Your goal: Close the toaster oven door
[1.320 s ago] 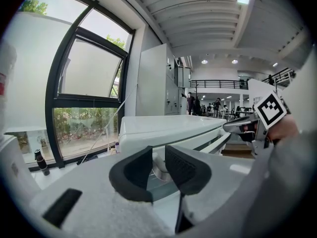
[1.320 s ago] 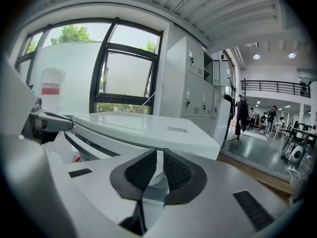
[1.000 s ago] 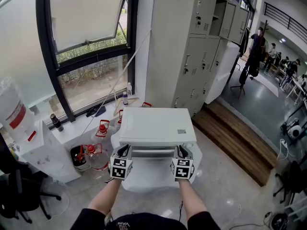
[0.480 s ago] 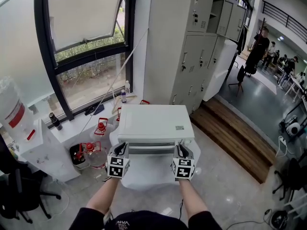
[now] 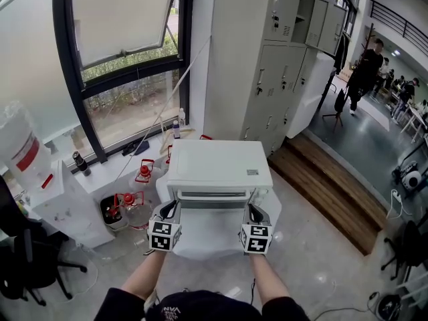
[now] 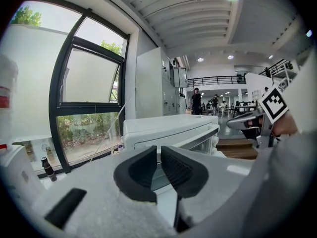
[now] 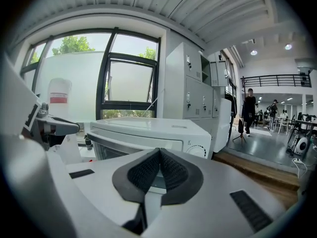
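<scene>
A white toaster oven [image 5: 219,169] stands on a round white table [image 5: 200,246]. Its door [image 5: 214,196] looks closed against the front, with a knob [image 7: 198,150] to the right of the door. My left gripper [image 5: 172,208] hovers before the oven's left front corner, apart from it. Its pads [image 6: 143,170] stand nearly together with a thin slit and nothing between them. My right gripper [image 5: 253,210] hangs before the right front corner. Its jaws have just been closing with nothing between them, and its pads [image 7: 171,171] now meet.
Red-capped water jugs [image 5: 127,209] sit on the floor left of the table. A water dispenser [image 5: 47,192] and an office chair [image 5: 27,263] are further left. Grey lockers [image 5: 281,65] stand behind, a wooden step [image 5: 334,192] lies at the right, and people [image 5: 364,69] stand far off.
Both grippers have drawn back a little from the oven's front, toward me. The right gripper's jaws have shut.
</scene>
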